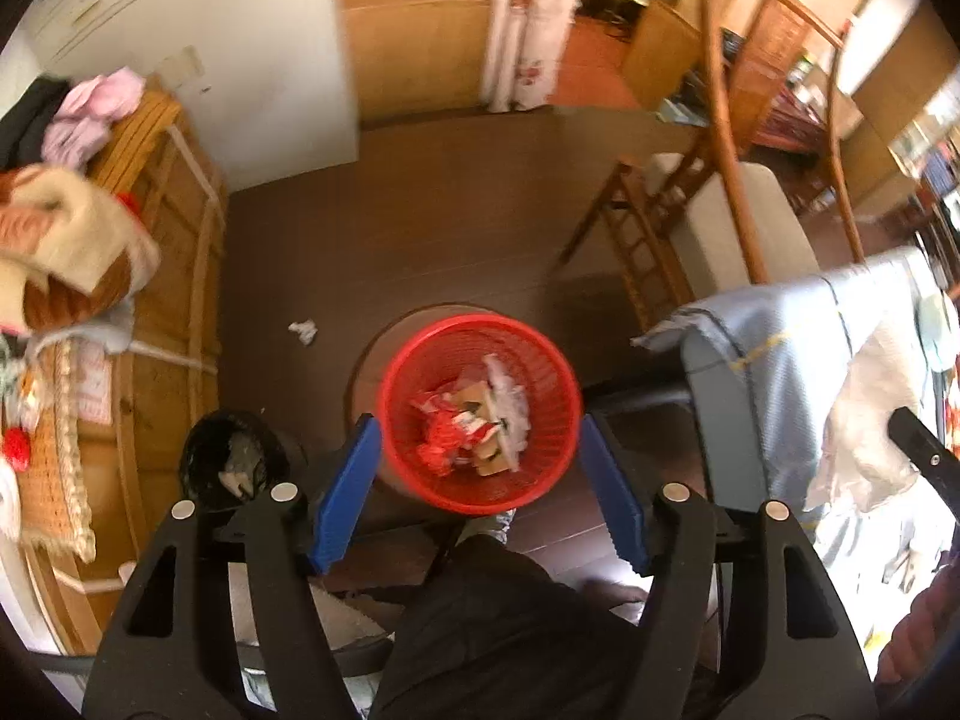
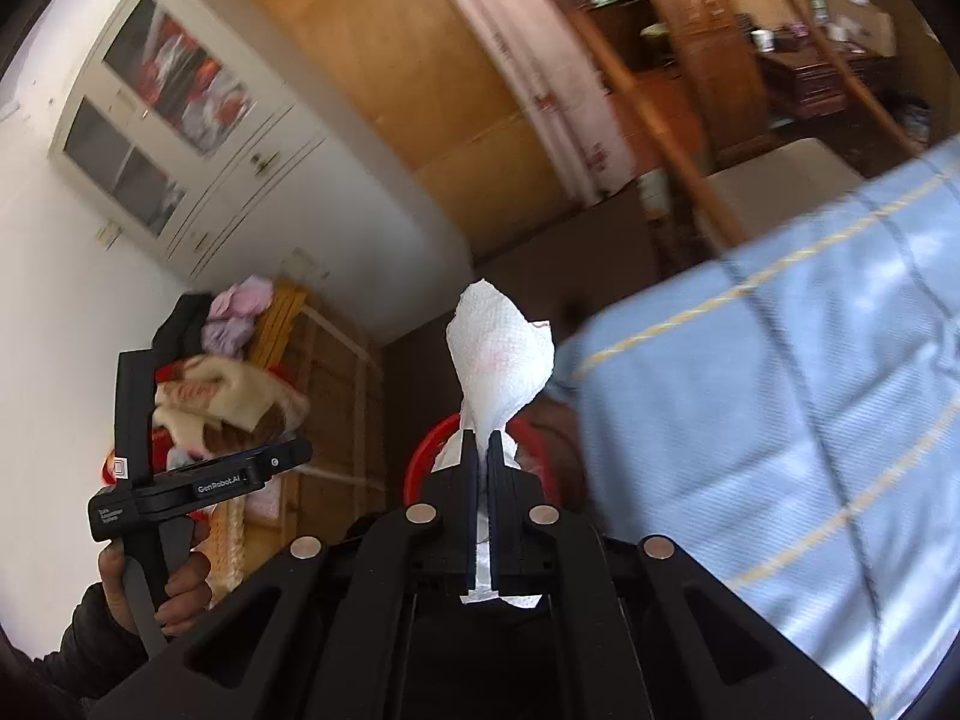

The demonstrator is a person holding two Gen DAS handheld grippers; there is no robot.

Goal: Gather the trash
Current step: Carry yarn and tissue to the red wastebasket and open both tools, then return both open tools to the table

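Observation:
My left gripper (image 1: 479, 426) stands open right above a red mesh basket (image 1: 480, 322), with nothing between its blue fingers (image 1: 345, 492). The basket stands on the dark floor and holds red wrappers (image 1: 450, 426), bits of cardboard and white paper. A crumpled white paper scrap (image 1: 303, 333) lies on the floor to the basket's left. My right gripper (image 2: 480, 438) is shut on a twisted white paper towel (image 2: 501, 354) that sticks up past the fingertips. Behind the towel, part of the red basket (image 2: 427, 447) shows.
A black bin with a liner (image 1: 231, 456) stands left of the basket. A wooden bench piled with clothes (image 1: 168, 276) runs along the left. A wooden chair (image 1: 690, 222) and a blue checked cloth (image 1: 780, 360) are on the right. The person's dark trouser leg (image 1: 498, 630) is below.

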